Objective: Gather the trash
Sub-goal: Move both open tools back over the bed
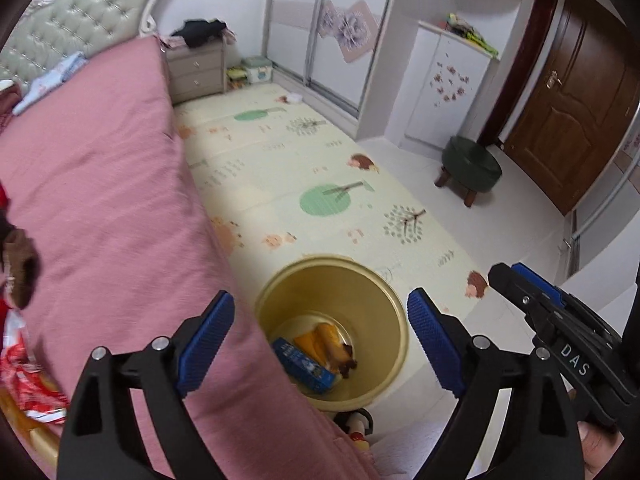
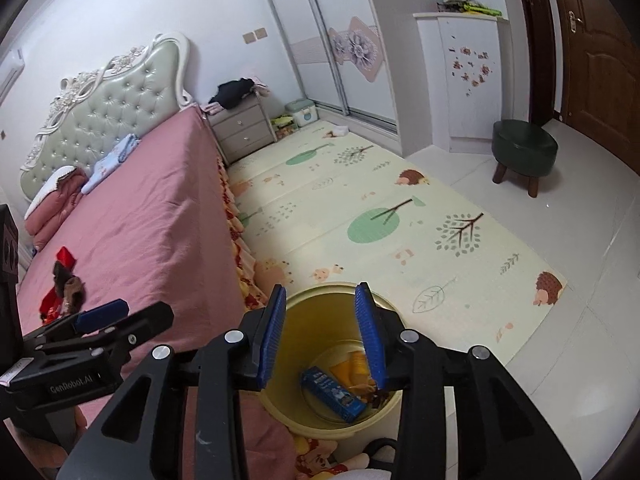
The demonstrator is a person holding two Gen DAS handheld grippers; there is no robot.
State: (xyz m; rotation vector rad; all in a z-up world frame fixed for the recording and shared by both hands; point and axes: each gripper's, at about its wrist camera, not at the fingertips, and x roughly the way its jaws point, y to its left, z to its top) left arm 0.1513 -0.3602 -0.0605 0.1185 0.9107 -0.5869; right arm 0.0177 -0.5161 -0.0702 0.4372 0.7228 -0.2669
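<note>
Trash already lies in the yellow bin (image 1: 394,322) beside the bed (image 1: 100,200): a blue box (image 2: 334,397) and orange wrapper. My left gripper (image 1: 320,338) is spread wide, my right gripper (image 2: 322,336) part-open, both empty. I should clear the rim before turning toward the bed's leftover scraps (image 2: 64,284).

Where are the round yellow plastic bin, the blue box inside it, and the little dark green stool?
Round yellow plastic bin (image 1: 384,280): left wrist view, far rim.
Blue box (image 2: 334,394): right wrist view, middle of its top face.
Dark green stool (image 2: 524,142): right wrist view, middle of the round seat.
</note>
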